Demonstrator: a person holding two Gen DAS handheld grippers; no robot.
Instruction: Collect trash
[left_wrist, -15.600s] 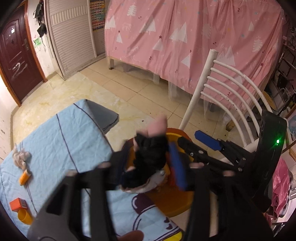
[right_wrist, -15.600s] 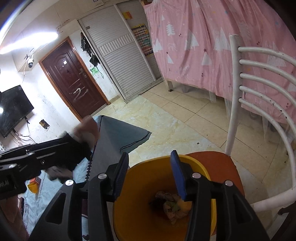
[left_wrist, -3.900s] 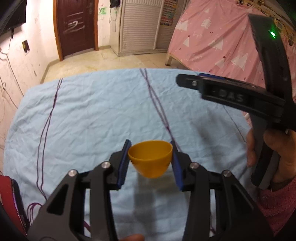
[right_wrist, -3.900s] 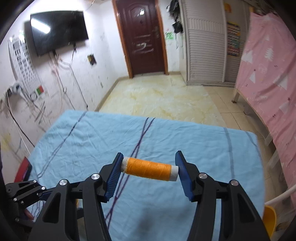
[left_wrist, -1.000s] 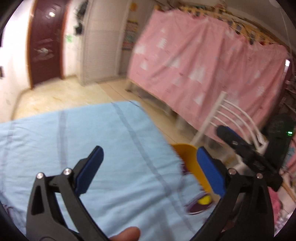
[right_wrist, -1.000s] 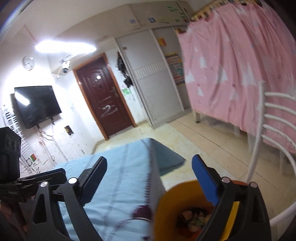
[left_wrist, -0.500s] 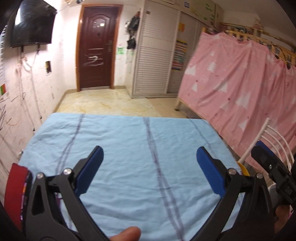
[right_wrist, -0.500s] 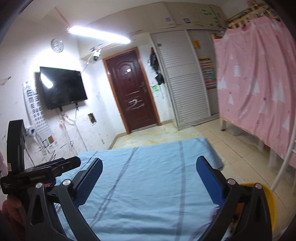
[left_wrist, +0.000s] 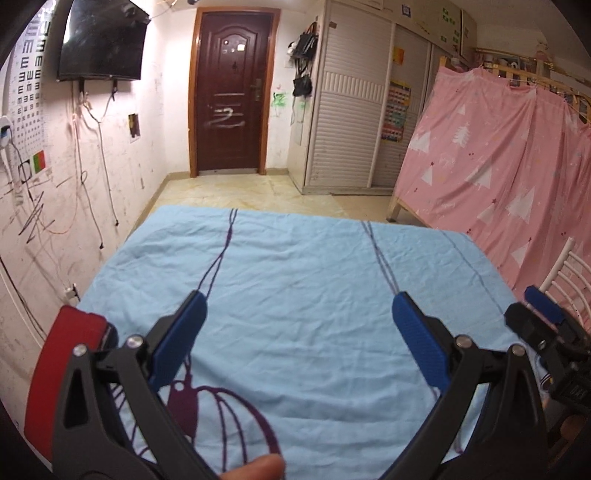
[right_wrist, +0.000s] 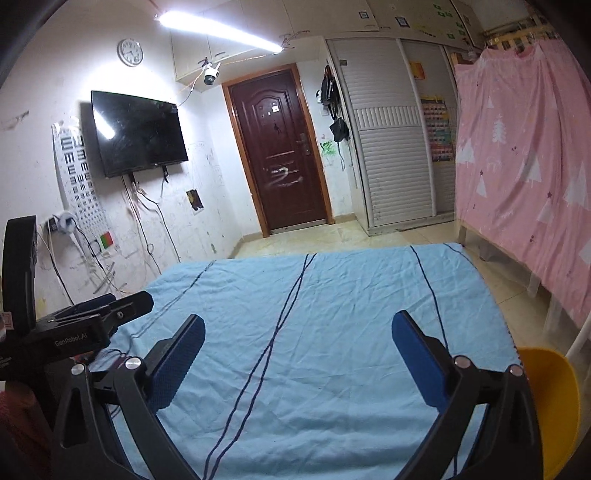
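Observation:
My left gripper (left_wrist: 297, 314) is open and empty, held above the table with the light blue cloth (left_wrist: 295, 280). My right gripper (right_wrist: 297, 336) is open and empty too, above the same cloth (right_wrist: 332, 306). Each gripper shows in the other's view: the right one at the right edge of the left wrist view (left_wrist: 543, 317), the left one at the left edge of the right wrist view (right_wrist: 107, 310). The yellow trash bin (right_wrist: 554, 402) stands just past the table's right edge. No loose trash shows on the cloth.
A white chair (left_wrist: 569, 273) stands by the table's right side. A pink curtain (left_wrist: 498, 166) hangs along the right. A brown door (left_wrist: 229, 92), a wall TV (right_wrist: 136, 133) and a white wardrobe (right_wrist: 395, 155) are at the back. A red object (left_wrist: 62, 369) sits at the left.
Both grippers have swung from the yellow bin back over the blue cloth. Earlier the left held a yellow cup and the right an orange spool; now both are empty.

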